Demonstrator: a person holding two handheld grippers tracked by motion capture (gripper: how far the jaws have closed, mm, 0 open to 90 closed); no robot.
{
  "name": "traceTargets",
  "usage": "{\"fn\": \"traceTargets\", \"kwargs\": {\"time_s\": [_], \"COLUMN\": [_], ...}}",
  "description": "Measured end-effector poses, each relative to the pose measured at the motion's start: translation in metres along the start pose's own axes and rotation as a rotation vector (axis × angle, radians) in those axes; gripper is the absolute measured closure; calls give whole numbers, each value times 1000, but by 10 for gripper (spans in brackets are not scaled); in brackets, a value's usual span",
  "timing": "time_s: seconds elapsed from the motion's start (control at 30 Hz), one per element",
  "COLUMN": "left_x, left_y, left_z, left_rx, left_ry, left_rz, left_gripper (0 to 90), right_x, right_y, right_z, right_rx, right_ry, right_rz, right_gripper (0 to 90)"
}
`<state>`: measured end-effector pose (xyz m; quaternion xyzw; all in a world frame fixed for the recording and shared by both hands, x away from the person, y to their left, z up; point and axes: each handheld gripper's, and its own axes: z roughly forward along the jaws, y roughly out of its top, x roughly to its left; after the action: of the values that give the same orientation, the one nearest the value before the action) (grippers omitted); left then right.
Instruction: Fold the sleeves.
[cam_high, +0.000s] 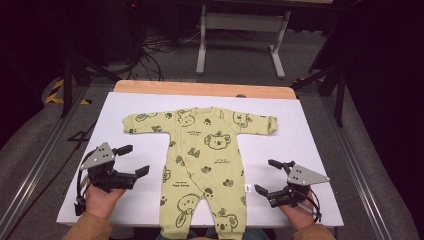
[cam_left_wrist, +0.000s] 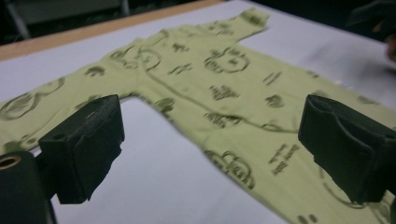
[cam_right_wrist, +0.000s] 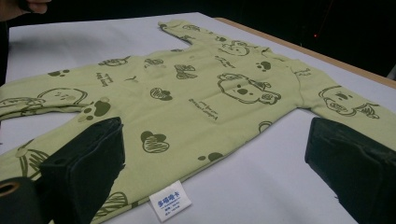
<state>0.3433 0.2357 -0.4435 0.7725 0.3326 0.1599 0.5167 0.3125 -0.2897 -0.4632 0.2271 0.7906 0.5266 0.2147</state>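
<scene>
Your left gripper (cam_high: 132, 160) has its jaws spread wide with nothing between them, hovering just left of the romper's legs. Your right gripper (cam_high: 266, 176) is equally wide and empty, just right of the legs. Between them the green baby romper (cam_high: 202, 160) lies flat on the white table (cam_high: 300, 145), long axis running away from you, neck at the far end, feet at the near edge, sleeves out to both sides. A small white tag (cam_right_wrist: 170, 200) at its side seam bears blue print too small to read.
</scene>
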Motion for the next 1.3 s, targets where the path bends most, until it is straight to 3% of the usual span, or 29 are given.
{"fn": "traceTargets", "kwargs": {"time_s": [0.07, 0.17, 0.4, 0.43, 0.63, 0.9, 1.1, 1.3], "left_x": [6, 16, 29, 32, 47, 62, 75, 91], "left_y": [4, 8, 18, 20, 24, 33, 38, 42], "left_z": [3, 6, 10, 11, 13, 21, 24, 30], "left_rx": [27, 32, 95, 104, 84, 121, 135, 183], "left_ry": [26, 15, 32, 65, 106, 116, 95, 120], "left_rz": [-11, -22, 13, 19, -24, -11, -51, -70], "left_gripper": [83, 84, 88, 86, 73, 44, 13, 46], "right_x": [0, 0, 0, 0, 0, -1, -1, -1], "right_y": [0, 0, 0, 0, 0, 0, 0, 0], "right_z": [1, 1, 1, 2, 3, 2, 1, 2], "right_rx": [0, 2, 5, 8, 8, 2, 0, 3], "right_ry": [5, 7, 15, 16, 21, 23, 24, 28], "right_rz": [2, 1, 4, 4, 4, 9, 10, 14], "right_gripper": [57, 60, 60, 62, 67, 67, 67, 67]}}
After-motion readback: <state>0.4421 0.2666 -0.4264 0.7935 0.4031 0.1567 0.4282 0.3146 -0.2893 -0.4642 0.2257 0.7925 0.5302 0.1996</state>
